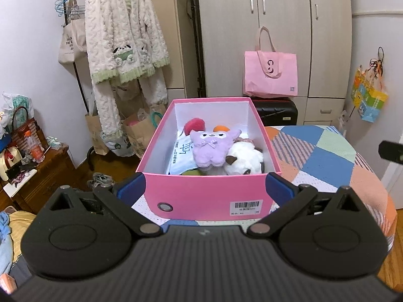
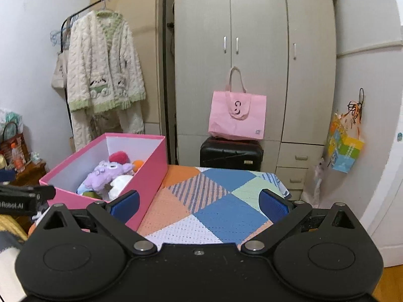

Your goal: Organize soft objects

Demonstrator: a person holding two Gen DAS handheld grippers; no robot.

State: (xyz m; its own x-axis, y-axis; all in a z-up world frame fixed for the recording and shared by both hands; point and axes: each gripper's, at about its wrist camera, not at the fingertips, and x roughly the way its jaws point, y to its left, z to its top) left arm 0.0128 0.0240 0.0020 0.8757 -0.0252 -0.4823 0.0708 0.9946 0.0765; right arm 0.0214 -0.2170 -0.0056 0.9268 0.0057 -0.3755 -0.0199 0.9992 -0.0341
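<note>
Left hand-held gripper (image 1: 205,186) is straddling the near short end of the pink box (image 1: 201,196), its blue fingers (image 1: 132,188) sitting at the two front corners; whether the pads are pressing the cardboard or only standing beside it cannot be told. Right hand-held gripper (image 2: 199,205) is standing wide, nothing between its pads, hovering over bare quilt to the right of the box.

Patchwork quilt (image 2: 216,201) is covering the surface under everything; in the right wrist view it is lying clear from the box's right wall out to its far and right edges. Pink box is sitting at the quilt's left side, its long axis running away from the left camera toward the wardrobe (image 1: 252,37), its open top facing up. Its left wall is lying close to the quilt's left edge, with the floor showing beyond.

Inside, toward the far right part of the box:
- white plush (image 1: 243,161), lying against the right wall
- purple plush (image 1: 211,146), face up, head toward the far end, leaning on the white one
- red plush (image 1: 194,124) and an orange piece (image 1: 220,128) behind it
- white printed bag (image 1: 182,158) lying flat underneath

Near left part of the box's floor is hidden by the front wall.
</note>
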